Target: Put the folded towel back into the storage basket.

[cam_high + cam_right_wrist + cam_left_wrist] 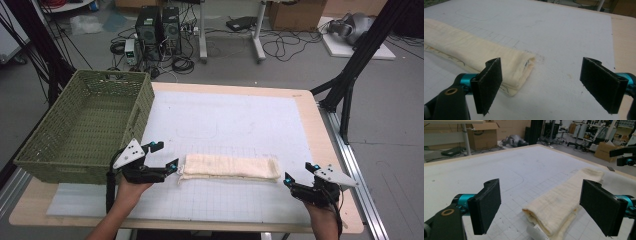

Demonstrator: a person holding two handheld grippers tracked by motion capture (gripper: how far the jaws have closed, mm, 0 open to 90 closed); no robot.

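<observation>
**Folded cloth between two open tongs**

Landmark: the folded cream cloth (pixel 230 168), lying flat on the white gridded mat (pixel 235 125) that covers the table (pixel 320 145), in the mat's near half.

Far left of the cloth: a green woven basket (pixel 85 127) at the table's left edge, overhanging it, nothing visible inside.

Just left of the cloth: the left tongs (pixel 166 156), held in the person's left hand (pixel 131 189). Jaws spread wide, gripping nothing. One fingertip sits right beside the cloth's left end; whether it touches is hard to tell from above. In the left gripper view the cloth's near end (pixel 554 210) lies between the two black pads (pixel 486 205), closer to the right-hand one, with a small white tag (pixel 536 231) sticking out at the cloth's near end.

The cloth itself: a long narrow roll or fold running left to right, layered edges showing at both ends.

Right of the cloth: the right tongs (pixel 301 172), in the right hand (pixel 322 212), near the table's right front. Jaws wide apart, empty. In the right gripper view the cloth's end (pixel 519 65) sits just past the left pad (pixel 487 83), bare mat between the pads.

Beyond the table: floor with computer towers (pixel 159 27) and cables.
</observation>
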